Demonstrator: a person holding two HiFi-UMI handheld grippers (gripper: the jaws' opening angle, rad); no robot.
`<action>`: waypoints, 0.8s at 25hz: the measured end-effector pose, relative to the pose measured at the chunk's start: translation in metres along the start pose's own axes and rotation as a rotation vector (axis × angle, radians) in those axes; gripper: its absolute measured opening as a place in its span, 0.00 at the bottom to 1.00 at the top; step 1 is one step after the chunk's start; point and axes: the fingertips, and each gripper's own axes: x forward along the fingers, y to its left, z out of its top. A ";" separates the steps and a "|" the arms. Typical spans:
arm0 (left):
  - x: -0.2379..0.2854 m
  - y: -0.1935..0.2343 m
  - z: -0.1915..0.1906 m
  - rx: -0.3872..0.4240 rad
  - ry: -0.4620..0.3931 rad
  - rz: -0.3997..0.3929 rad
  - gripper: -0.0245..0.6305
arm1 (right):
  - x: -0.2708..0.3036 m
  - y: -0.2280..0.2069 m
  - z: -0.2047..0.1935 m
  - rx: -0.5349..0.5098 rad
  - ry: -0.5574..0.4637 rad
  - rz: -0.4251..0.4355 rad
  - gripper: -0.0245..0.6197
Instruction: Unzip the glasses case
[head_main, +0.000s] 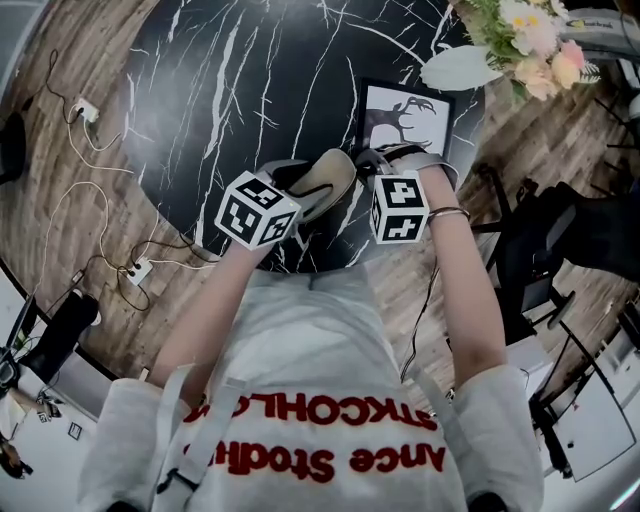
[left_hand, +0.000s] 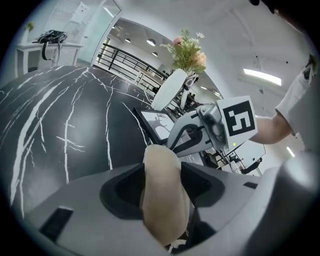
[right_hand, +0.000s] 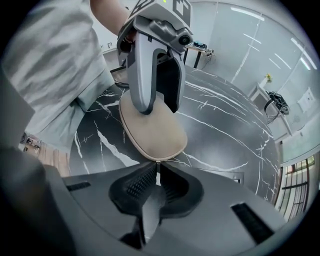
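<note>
The right gripper (right_hand: 156, 167) points steeply down, clenched on the thin pale pull (right_hand: 157, 175) at the near tip of the beige case (right_hand: 155, 132). The left gripper (left_hand: 162, 169) grasps the case across its body, jaws wide and pressed on both faces, holding it tilted just above the black marbled table (right_hand: 225, 130). Further back on the table lies a framed picture (head_main: 400, 115), and beyond that a white vase (head_main: 460, 68) of flowers.

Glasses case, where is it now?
In the head view the glasses case is by the near edge of the black table, between the left gripper's jaws; the right gripper pinches its zipper pull.
</note>
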 end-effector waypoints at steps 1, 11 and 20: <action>0.000 0.000 0.000 -0.006 -0.001 -0.001 0.39 | 0.000 0.000 0.000 0.004 0.003 -0.009 0.09; 0.004 -0.004 -0.004 -0.004 0.006 -0.024 0.40 | -0.001 0.013 -0.004 0.068 0.015 -0.088 0.09; 0.005 -0.008 -0.006 0.020 0.032 -0.035 0.40 | 0.000 0.052 0.006 0.024 0.016 0.071 0.06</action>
